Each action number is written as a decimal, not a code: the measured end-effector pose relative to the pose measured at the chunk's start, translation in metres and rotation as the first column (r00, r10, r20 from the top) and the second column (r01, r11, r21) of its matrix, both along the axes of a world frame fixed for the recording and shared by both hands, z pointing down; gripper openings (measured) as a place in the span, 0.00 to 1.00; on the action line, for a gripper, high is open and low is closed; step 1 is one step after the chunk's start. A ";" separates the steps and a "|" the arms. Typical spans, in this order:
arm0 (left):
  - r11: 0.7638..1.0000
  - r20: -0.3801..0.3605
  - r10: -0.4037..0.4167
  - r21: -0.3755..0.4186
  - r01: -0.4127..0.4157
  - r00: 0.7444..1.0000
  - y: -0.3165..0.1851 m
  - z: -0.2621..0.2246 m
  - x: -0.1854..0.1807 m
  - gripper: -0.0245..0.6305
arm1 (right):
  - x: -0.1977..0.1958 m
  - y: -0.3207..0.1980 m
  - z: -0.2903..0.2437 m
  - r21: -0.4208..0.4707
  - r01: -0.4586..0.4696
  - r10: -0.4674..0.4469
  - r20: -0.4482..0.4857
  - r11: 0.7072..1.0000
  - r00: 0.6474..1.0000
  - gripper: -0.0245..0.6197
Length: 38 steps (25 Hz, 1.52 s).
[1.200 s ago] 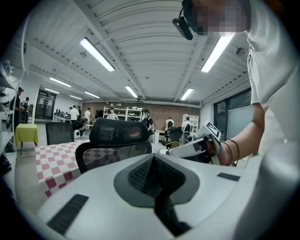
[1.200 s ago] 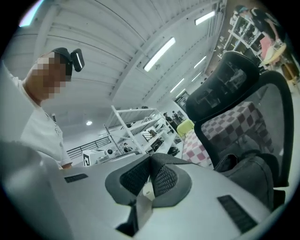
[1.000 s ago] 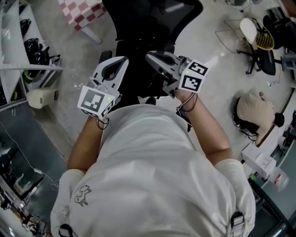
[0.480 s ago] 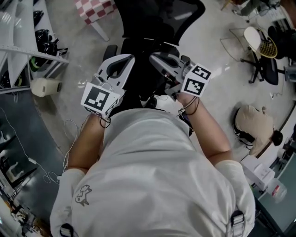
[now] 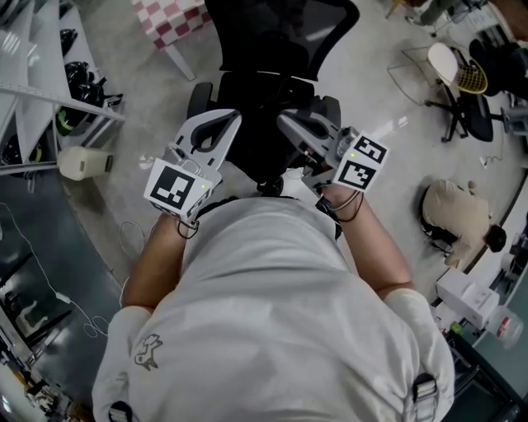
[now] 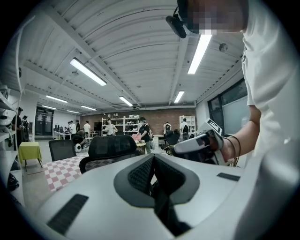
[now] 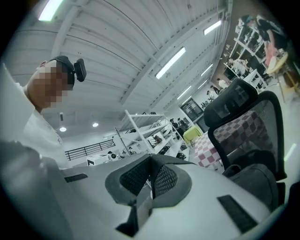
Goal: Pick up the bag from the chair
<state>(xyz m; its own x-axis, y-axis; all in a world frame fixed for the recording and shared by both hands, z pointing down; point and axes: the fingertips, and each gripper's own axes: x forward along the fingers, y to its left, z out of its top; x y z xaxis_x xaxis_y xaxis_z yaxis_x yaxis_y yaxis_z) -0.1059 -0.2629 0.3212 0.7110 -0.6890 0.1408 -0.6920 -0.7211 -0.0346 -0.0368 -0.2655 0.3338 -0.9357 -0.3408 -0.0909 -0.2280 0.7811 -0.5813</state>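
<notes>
A black office chair [image 5: 276, 37] stands in front of me, with its mesh back at the top of the head view. Its seat [image 5: 260, 124] is all black, and there I cannot tell the bag from the seat. The right gripper view shows a dark rounded bag [image 7: 253, 180] on the seat, below the chair back [image 7: 243, 117]. My left gripper [image 5: 229, 121] hangs over the seat's left side and my right gripper [image 5: 286, 122] over its right side. Both are shut with nothing in them, pads together [image 6: 152, 157] [image 7: 150, 157].
A white shelf rack [image 5: 49, 91] with dark gear stands at the left, and a cream canister [image 5: 82, 162] lies on the floor beside it. A red-checked table [image 5: 169, 21] is behind the chair. At the right are another chair [image 5: 462, 91] and a beige bag [image 5: 458, 218].
The view has shifted, so the chair sits more centred. Both grippers have stayed shut above the seat, and the right one has drifted slightly right.
</notes>
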 end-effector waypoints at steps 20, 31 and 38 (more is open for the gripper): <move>0.995 0.001 0.099 0.018 -0.099 0.995 0.134 0.001 -0.070 0.05 | -0.019 0.088 -0.030 0.057 -0.193 0.193 0.007 0.980 0.981 0.09; 0.999 -0.022 0.042 0.024 -0.041 0.999 0.184 -0.005 -0.050 0.05 | -0.006 0.151 -0.029 0.014 -0.091 0.091 0.022 0.996 0.996 0.09; 1.000 -0.031 0.017 0.025 -0.017 0.999 0.193 0.000 -0.012 0.05 | 0.010 0.177 -0.022 0.007 -0.005 0.005 0.029 1.000 1.000 0.09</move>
